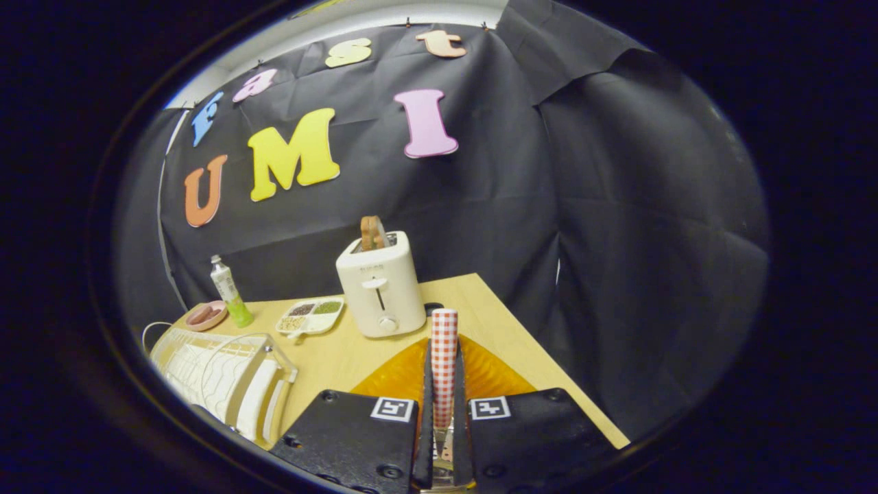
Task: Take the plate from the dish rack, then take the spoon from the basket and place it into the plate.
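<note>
Gripper view: gripper [444,384] clamps checkered spoon handle [444,357] over ribbed amber plate [487,376].

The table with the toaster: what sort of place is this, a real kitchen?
Probably a mock kitchen in a cloth-walled booth: a toaster, a dish rack and a snack tray on a wooden table.

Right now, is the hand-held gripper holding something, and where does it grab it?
Yes. The hand-held gripper is shut on the spoon, pinching its red-checked handle low down. The handle sticks up between the fingers, above the orange plate.
</note>
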Demonstrator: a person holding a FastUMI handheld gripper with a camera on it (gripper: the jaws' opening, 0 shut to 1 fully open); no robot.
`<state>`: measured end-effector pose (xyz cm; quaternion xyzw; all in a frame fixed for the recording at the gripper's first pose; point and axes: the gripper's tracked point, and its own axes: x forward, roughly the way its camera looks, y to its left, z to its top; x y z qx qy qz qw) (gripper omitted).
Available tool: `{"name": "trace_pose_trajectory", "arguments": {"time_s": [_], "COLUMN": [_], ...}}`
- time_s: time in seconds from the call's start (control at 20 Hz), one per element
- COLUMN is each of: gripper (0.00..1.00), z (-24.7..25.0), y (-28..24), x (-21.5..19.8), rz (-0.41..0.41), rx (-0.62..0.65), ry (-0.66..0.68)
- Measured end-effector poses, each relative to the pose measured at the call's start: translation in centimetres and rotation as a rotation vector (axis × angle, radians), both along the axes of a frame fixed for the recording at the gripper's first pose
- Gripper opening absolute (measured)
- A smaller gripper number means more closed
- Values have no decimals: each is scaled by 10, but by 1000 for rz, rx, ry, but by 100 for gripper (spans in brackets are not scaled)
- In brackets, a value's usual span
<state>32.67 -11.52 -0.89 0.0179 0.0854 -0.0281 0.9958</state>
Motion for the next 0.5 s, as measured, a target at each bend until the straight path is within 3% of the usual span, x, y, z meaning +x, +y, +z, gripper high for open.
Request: {"name": "trace_pose_trajectory", "arguments": {"time_s": [0.5], "gripper": [17], "z": [119], "y": [20], "x": [-84], "rz": [-25], "rx": [-25], "ry": [-195]}}
